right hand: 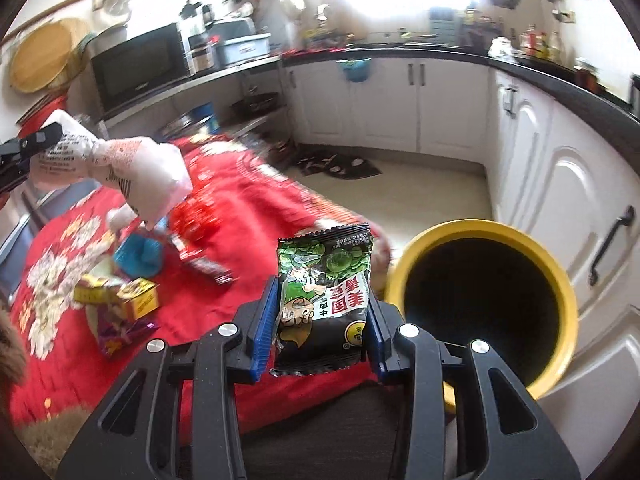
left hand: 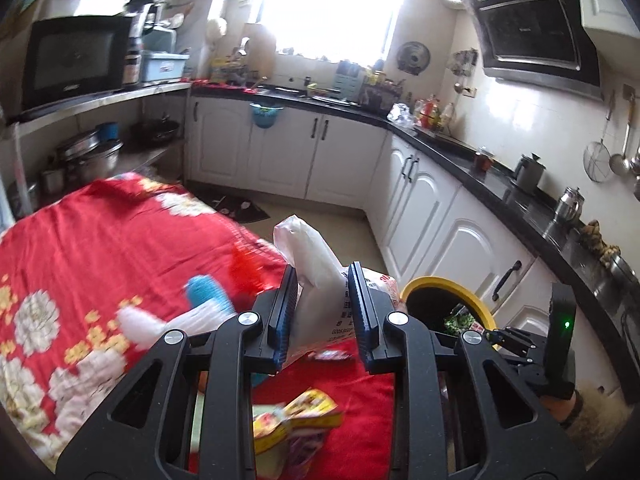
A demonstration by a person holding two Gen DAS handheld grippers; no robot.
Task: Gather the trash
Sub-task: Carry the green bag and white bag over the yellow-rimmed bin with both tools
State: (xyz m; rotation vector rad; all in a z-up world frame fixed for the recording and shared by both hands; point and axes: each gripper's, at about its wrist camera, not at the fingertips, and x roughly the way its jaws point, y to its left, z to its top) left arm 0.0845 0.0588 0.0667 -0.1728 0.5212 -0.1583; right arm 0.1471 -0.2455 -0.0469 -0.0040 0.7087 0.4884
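Right gripper (right hand: 322, 324) pinches a green packet (right hand: 324, 300), with the bin (right hand: 560, 288) at 3 o'clock, just beside. Left gripper (left hand: 322, 316) pinches a white bag (left hand: 312, 276). Risk: released short of the rim, the packet falls outside; more trash remains on the red cloth (right hand: 248, 208).

A bright, overexposed window (left hand: 332, 8) fills the far wall of a small kitchen and washes out the tiled walls around it. White panelled cabinets with dark bar handles (left hand: 320, 152) run in an L beneath a cluttered black stone countertop (left hand: 452, 148). A slanted black glass range hood (left hand: 536, 28) hangs on the right wall, with a metal strainer and ladles (left hand: 608, 156) hooked beside it. On the left, a black microwave oven (left hand: 76, 60) sits on a grey shelf above steel pots (left hand: 92, 156). The floor is pale beige tile (right hand: 432, 184) with a small dark patterned mat (right hand: 340, 164).
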